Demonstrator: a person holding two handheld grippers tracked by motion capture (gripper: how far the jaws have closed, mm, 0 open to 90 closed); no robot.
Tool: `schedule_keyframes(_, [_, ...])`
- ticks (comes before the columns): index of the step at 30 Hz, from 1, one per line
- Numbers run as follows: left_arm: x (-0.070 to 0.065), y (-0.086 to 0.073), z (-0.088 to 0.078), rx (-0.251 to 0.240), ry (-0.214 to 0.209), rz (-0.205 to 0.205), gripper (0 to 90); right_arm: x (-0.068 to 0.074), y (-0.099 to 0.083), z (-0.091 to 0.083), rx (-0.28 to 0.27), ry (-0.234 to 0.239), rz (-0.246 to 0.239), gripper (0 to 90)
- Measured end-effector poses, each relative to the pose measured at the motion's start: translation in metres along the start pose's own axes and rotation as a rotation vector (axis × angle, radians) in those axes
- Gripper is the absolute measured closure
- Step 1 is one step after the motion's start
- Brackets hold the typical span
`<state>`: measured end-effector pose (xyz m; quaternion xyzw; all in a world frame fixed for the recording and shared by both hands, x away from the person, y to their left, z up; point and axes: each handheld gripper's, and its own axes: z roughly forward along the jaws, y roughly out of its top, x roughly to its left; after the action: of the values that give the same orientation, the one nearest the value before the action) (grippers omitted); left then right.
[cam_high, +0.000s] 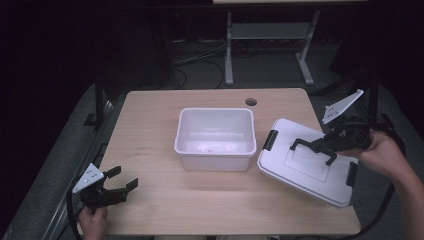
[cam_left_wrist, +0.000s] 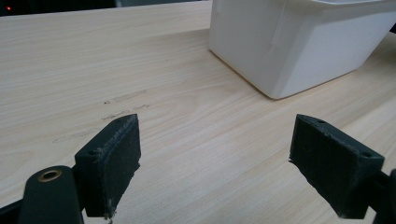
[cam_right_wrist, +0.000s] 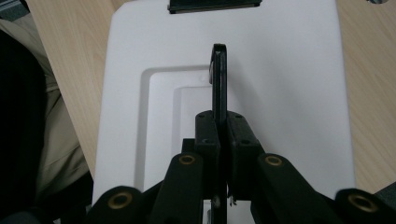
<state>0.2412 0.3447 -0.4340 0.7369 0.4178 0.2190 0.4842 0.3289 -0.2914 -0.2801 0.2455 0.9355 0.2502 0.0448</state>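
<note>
Right gripper (cam_high: 320, 145) clamped on lid handle (cam_high: 314, 148); thin, off-centre hold risked white lid (cam_high: 305, 167) swinging, slipping free.

You are working with two grippers, the left gripper (cam_high: 120, 185) and the right gripper (cam_high: 315, 145). You are looking at one white bin (cam_high: 215, 150), one white lid (cam_high: 300, 170) and one table (cam_high: 165, 200)

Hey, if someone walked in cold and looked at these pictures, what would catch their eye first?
Probably the open white plastic tub at the middle of the pale wooden table. Right of it, the right tongs are clamped on the black handle of the white plastic lid, while the left tongs gape open near the table's front left corner.
</note>
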Motion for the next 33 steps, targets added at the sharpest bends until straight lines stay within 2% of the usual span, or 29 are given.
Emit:
schedule_keyframes(11, [0.000, 0.000, 0.000, -0.001, 0.001, -0.003, 15.7, 0.004, 0.011, -0.017, -0.007, 0.001, -0.023, 84.6])
schedule_keyframes(19, [0.001, 0.000, 0.000, -0.002, 0.001, -0.006, 15.7, 0.008, 0.027, -0.029, -0.018, -0.007, -0.052, 84.6])
schedule_keyframes(33, [0.002, 0.000, 0.000, -0.001, 0.000, 0.000, 15.7, 0.013, 0.067, -0.024, -0.014, 0.015, -0.123, 84.6])
